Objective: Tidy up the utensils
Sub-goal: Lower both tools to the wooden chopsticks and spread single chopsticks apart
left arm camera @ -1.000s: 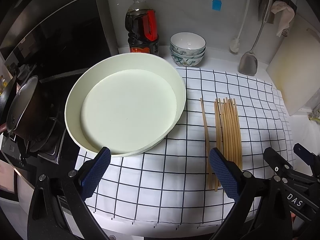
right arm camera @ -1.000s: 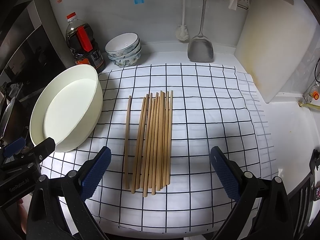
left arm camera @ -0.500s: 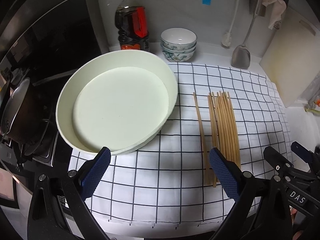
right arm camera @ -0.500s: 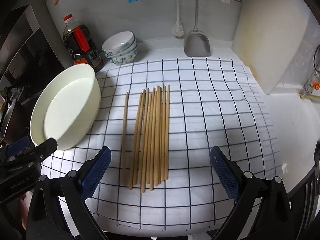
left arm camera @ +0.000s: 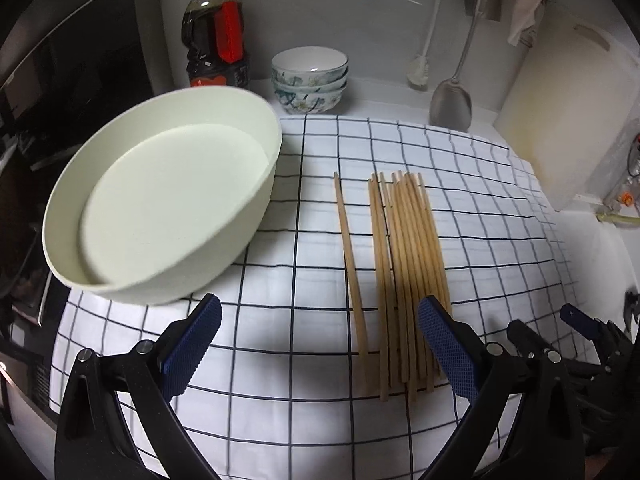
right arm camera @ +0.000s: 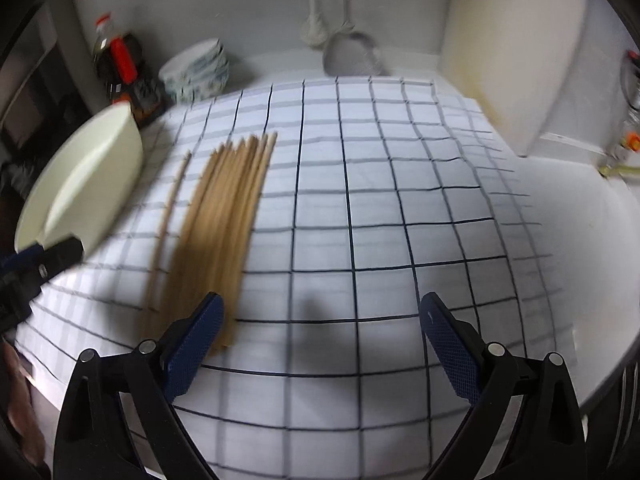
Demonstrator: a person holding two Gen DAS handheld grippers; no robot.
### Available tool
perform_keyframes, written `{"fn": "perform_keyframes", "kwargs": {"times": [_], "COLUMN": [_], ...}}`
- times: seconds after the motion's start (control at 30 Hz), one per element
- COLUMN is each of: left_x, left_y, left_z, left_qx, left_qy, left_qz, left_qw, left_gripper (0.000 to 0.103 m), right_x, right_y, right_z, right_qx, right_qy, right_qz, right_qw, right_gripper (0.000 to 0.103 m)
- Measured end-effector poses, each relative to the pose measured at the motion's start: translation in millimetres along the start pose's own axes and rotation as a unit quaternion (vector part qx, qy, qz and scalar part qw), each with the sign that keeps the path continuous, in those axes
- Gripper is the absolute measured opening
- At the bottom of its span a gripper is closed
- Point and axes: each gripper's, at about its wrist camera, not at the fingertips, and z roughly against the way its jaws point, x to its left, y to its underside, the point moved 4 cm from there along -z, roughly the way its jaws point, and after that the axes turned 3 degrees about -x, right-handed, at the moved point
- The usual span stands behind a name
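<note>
Several wooden chopsticks lie side by side on a white checked cloth, one single chopstick a little apart on their left. A wide cream basin stands left of them, empty. My left gripper hovers open over the cloth's near edge, its right finger above the chopsticks' near ends. The right wrist view is blurred: my right gripper is open over bare cloth, the chopsticks lie to its left and the basin farther left.
At the back stand a dark sauce bottle, stacked bowls, a hanging brush and a metal spatula. A white cutting board leans at the right. A dark stove with a pot lies left of the basin.
The left view has shifted right, so basin and chopsticks sit farther left. The right gripper has swung right and moved in; the chopsticks now lie off its left finger. Both stayed open.
</note>
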Motion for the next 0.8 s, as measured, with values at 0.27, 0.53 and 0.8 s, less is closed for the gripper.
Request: {"fn": "perform_keyframes", "kwargs": {"times": [0.27, 0.53, 0.8], "left_x": [0, 3, 3], "left_y": [17, 20, 24], "left_z": [-31, -44, -57], "left_qx": [0.004, -0.006, -0.002], "left_qy": [-0.045, -0.026, -0.022], "left_qz": [-0.007, 0.0, 0.002], "left_qw": [0.9989, 0.9996, 0.9997], "left_gripper": [0.097, 0.097, 0.097], "right_x": [9, 10, 14], "right_y": [-5, -12, -14], "right_z": [-33, -57, -65], "right_qx": [-0.018, -0.008, -0.011], "right_qy": [-0.043, -0.03, -0.022], "right_qz": [0.031, -0.004, -0.003], "right_qw": [0.998, 1.0, 1.0], "right_gripper": [0.094, 0.094, 0.094]}}
